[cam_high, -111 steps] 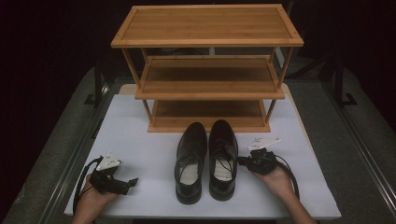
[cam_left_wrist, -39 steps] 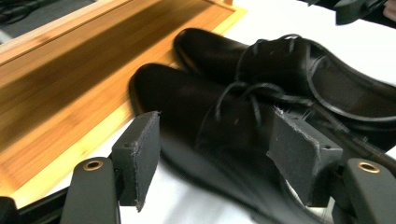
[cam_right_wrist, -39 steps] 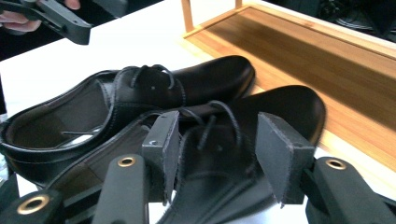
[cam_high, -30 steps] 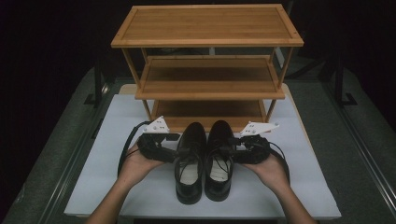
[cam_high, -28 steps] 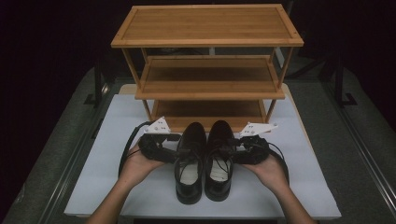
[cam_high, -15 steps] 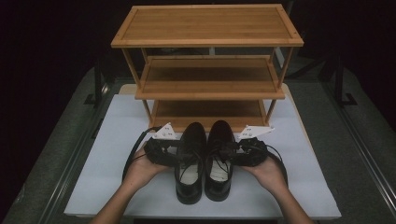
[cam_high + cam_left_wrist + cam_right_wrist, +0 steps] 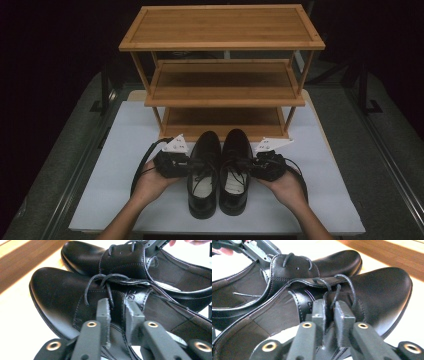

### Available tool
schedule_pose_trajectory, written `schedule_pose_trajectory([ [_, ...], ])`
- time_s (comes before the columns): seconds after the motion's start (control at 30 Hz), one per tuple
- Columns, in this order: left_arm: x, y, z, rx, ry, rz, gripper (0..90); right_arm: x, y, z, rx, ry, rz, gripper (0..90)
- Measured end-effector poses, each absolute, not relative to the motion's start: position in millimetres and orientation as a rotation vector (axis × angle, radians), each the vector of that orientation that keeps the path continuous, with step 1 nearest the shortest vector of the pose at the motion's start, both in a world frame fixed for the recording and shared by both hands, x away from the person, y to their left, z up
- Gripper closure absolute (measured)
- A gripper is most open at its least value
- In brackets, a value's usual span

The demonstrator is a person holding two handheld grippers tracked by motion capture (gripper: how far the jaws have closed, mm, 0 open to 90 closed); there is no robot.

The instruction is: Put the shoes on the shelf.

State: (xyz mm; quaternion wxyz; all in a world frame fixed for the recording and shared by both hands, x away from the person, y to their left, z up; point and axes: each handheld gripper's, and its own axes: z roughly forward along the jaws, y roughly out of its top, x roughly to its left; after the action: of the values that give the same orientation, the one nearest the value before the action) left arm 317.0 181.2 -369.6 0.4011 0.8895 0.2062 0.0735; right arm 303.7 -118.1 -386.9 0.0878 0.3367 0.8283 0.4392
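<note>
Two black lace-up shoes stand side by side, toes toward the rack: the left shoe [image 7: 204,172] and the right shoe [image 7: 235,170]. My left gripper [image 7: 188,163] comes in from the left. Its jaws have just been closing and now pinch the left shoe [image 7: 57,295] at its laced upper, one of the pads [image 7: 103,312] on the outside. My right gripper [image 7: 253,165] mirrors it; its jaws have also just been closing and grip the right shoe [image 7: 382,290] beside the laces. Each gripper [image 7: 116,306] [image 7: 329,307] has leather and lace between its pads.
A three-tier bamboo shoe rack [image 7: 222,50] stands right behind the shoes' toes, its lowest shelf [image 7: 225,120] level with them. The shoes rest on a white board [image 7: 120,150] over a grey table, with dark rails along both sides.
Both hands came in from the board's front corners to the shoes' sides. Over the last second each gripper slid slightly inward and its jaws shut on its shoe.
</note>
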Motion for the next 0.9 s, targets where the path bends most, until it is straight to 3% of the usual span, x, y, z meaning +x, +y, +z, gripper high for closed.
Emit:
schedule_pose_trajectory([
  [0.2,314,181,-370,2.247,0.533,0.217,86.7,302,-119,-388,1.005,2.453,1.308,86.5],
  [0.9,312,201,-357,2.21,0.57,0.318,87.7,301,-137,-380,1.054,2.34,1.322,87.1],
])
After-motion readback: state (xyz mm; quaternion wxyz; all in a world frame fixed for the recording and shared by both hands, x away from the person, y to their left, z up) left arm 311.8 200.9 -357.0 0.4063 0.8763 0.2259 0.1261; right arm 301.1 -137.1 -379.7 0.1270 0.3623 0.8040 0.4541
